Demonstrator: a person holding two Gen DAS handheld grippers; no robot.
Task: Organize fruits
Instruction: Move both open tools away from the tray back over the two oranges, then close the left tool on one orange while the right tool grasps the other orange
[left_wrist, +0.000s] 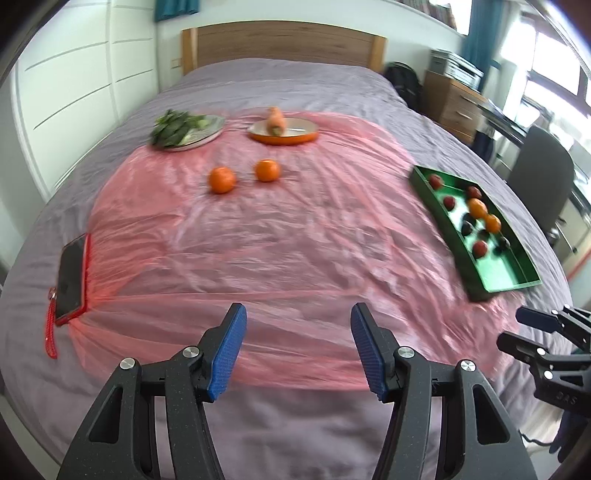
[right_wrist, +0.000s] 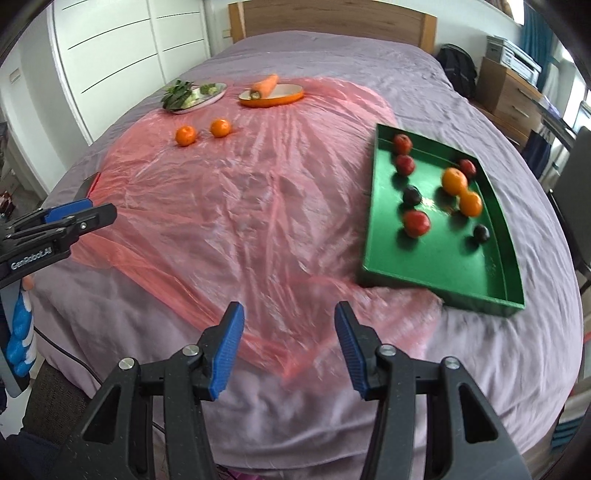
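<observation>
Two oranges (left_wrist: 222, 180) (left_wrist: 267, 170) lie on a pink plastic sheet (left_wrist: 258, 240) on the bed; they also show in the right wrist view (right_wrist: 185, 135) (right_wrist: 220, 127). A green tray (right_wrist: 388, 258) at the right holds two oranges (right_wrist: 454, 181), red fruits (right_wrist: 416, 223) and dark fruits (right_wrist: 412, 195); it shows in the left wrist view too (left_wrist: 458, 251). My left gripper (left_wrist: 298, 349) is open and empty over the near edge of the sheet. My right gripper (right_wrist: 289, 349) is open and empty, near the tray's front left corner.
A grey plate with leafy greens (left_wrist: 184, 129) and an orange dish with a carrot (left_wrist: 282, 131) sit at the far side. A phone in a red case (left_wrist: 72, 273) lies at the left. A wardrobe, desk and chair surround the bed.
</observation>
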